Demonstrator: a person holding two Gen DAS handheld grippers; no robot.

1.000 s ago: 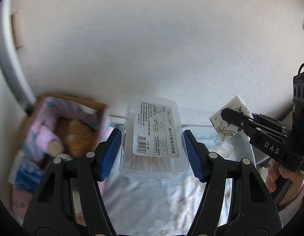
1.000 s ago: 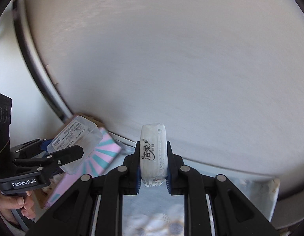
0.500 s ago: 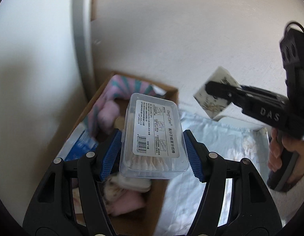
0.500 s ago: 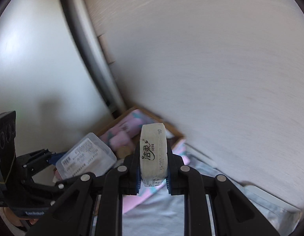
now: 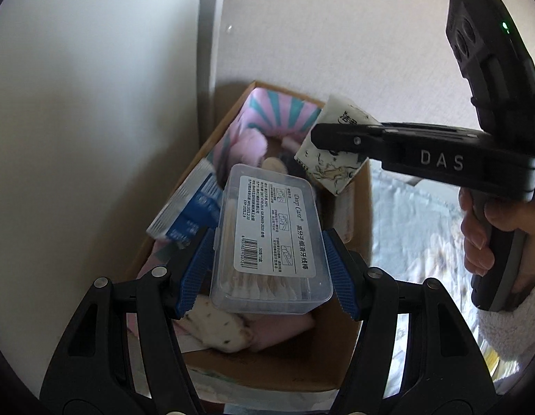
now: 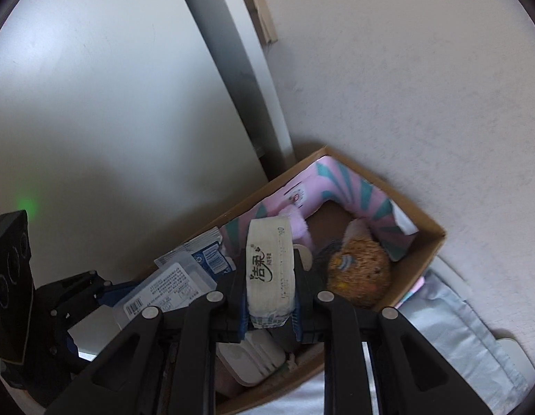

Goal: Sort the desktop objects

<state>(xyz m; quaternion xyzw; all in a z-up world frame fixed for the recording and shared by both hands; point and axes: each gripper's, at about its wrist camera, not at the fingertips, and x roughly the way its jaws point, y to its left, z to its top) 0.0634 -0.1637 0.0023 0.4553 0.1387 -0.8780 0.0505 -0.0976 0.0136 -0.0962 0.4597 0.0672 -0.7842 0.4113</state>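
Observation:
My left gripper (image 5: 267,266) is shut on a clear plastic box of floss picks (image 5: 271,238), its blue pads pressing on the two long sides. It hangs above an open cardboard box (image 5: 362,207). My right gripper (image 6: 270,302) is shut on a white tissue pack (image 6: 270,269) held on edge, also over the cardboard box (image 6: 425,242). In the left wrist view the right gripper (image 5: 336,138) comes in from the right with the tissue pack (image 5: 331,169) above the box's far part. The right wrist view has the left gripper (image 6: 94,290) and floss box (image 6: 163,288) at lower left.
The cardboard box holds a pink and teal striped bag (image 6: 340,186), a brown plush toy (image 6: 359,273), a blue and white packet (image 5: 195,211) and a white case (image 6: 250,356). It stands in a wall corner on a pale floral cloth (image 5: 413,228). A hand (image 5: 482,235) grips the right handle.
Both grippers have swung left from facing the wall above the cloth to above the cardboard box and tipped down into it. Each still grips its object.

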